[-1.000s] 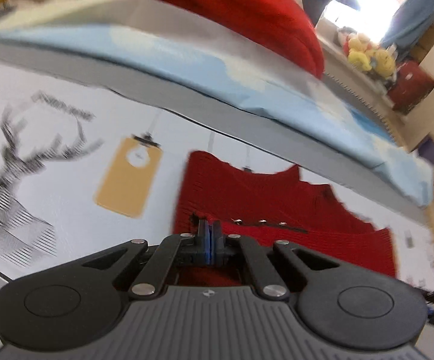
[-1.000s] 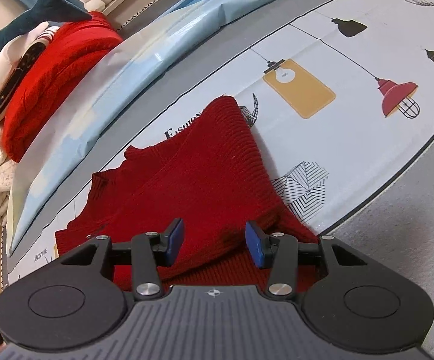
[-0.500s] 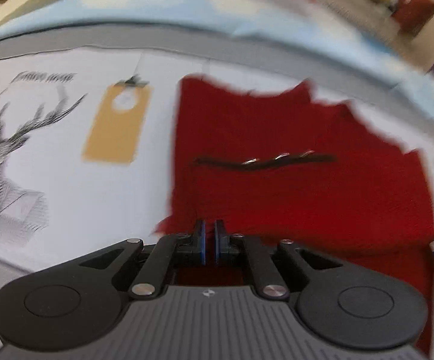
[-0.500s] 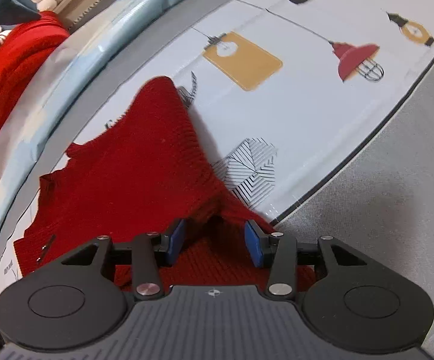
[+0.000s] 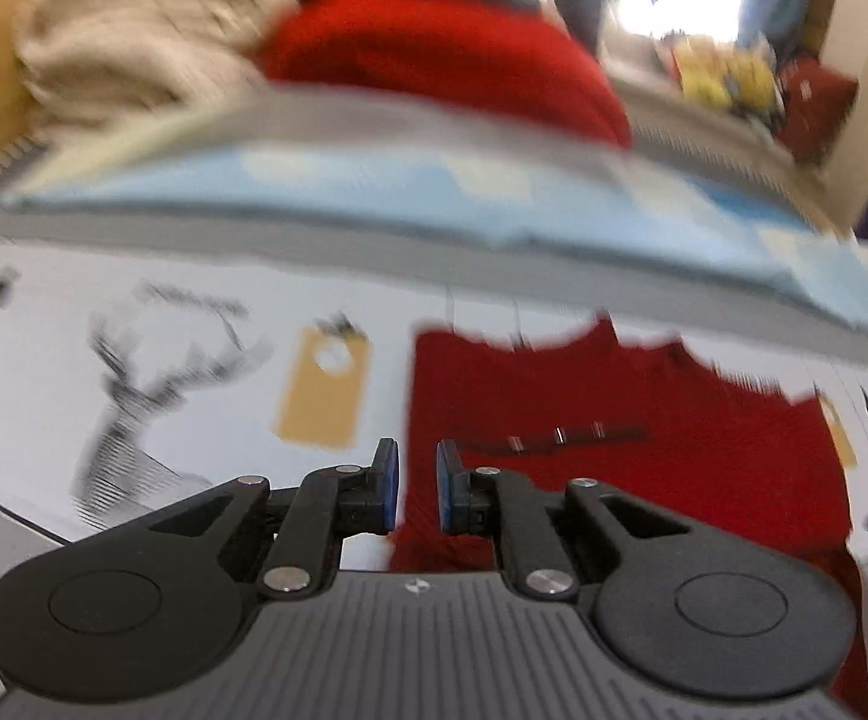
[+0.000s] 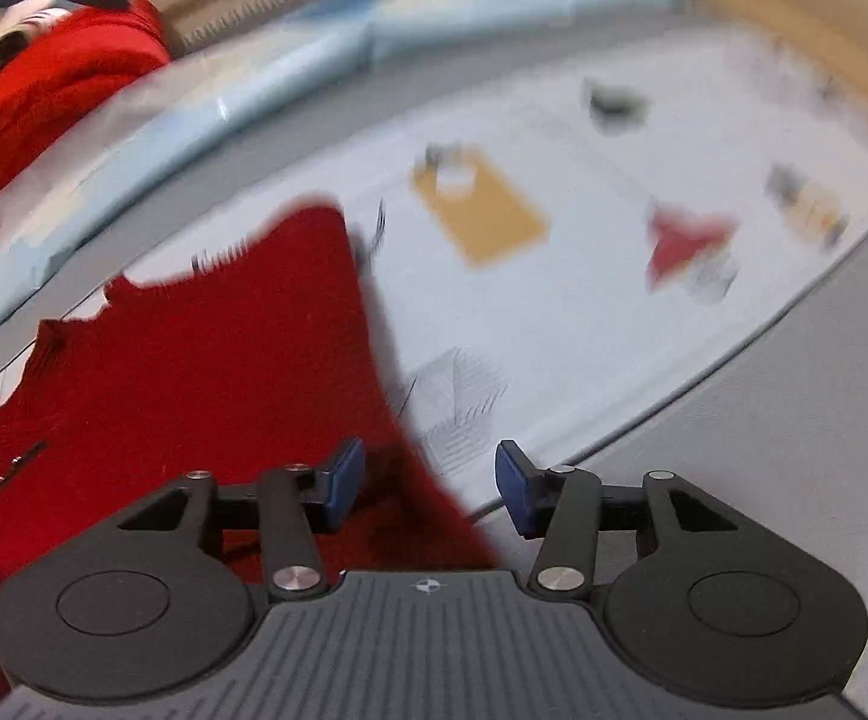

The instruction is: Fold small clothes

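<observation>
A small dark red knit garment lies spread on the white printed mat, a dark placket with metal buttons across its middle. My left gripper hovers over its left edge with the jaws a small gap apart and no cloth pinched. In the right wrist view the same garment fills the lower left. My right gripper hangs over its right-hand edge, jaws wide and opening. That edge runs below and between the pads, which do not press on it. Both views are blurred by motion.
A light blue sheet lies along the far side of the mat. Behind it are a bright red folded pile and cream clothes. Grey bedding borders the mat at the right. Soft toys sit far back.
My left jaws, shut at the garment's left edge before, now stand slightly apart and the gripper has lifted. My right jaws have widened, and the fold raised between them has dropped.
</observation>
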Demonstrator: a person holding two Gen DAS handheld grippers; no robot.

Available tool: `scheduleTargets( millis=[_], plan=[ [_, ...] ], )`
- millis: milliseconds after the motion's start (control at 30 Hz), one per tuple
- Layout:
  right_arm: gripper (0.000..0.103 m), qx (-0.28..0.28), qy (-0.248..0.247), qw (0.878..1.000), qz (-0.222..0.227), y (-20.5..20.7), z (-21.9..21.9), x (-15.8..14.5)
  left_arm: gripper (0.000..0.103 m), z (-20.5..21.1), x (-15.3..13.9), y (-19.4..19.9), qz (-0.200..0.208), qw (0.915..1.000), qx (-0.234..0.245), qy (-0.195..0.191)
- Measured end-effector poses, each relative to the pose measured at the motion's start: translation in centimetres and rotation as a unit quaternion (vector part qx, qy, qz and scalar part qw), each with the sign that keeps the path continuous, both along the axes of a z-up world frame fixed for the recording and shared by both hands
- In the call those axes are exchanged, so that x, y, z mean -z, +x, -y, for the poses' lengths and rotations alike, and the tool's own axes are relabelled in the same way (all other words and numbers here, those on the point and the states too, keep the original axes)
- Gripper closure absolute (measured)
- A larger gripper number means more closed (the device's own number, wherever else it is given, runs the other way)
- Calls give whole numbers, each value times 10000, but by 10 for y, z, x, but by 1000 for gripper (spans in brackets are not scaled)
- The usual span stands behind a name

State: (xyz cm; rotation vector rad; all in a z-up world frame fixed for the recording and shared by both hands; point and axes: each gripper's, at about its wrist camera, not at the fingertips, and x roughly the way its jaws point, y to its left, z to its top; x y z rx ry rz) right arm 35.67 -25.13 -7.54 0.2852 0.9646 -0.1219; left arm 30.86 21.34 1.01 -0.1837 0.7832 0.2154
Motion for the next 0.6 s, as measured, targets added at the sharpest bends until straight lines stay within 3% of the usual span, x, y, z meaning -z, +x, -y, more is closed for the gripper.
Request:
scheduleTargets(
  millis=[200,267,333,467,600],
  plan=[
    [53,-286,20,9943,1024,-63,1,-84,85,13,-34,-53,168,9998,117,43],
    [53,-403,0,9895,1389,-95,5,-111,69,20,-42,-80,154,9996,228,96],
    [51,-526,-49,9850,1641,-130,10,-130,68,25,-46,-112,198,9994,259,137],
    [49,-577,-86,9814,1830,-195,26,-144,68,36,-46,-167,2,9992,309,244],
    [48,-548,-88,9820,1807,-245,37,-134,68,45,-47,-212,-100,9989,399,209]
  ],
)
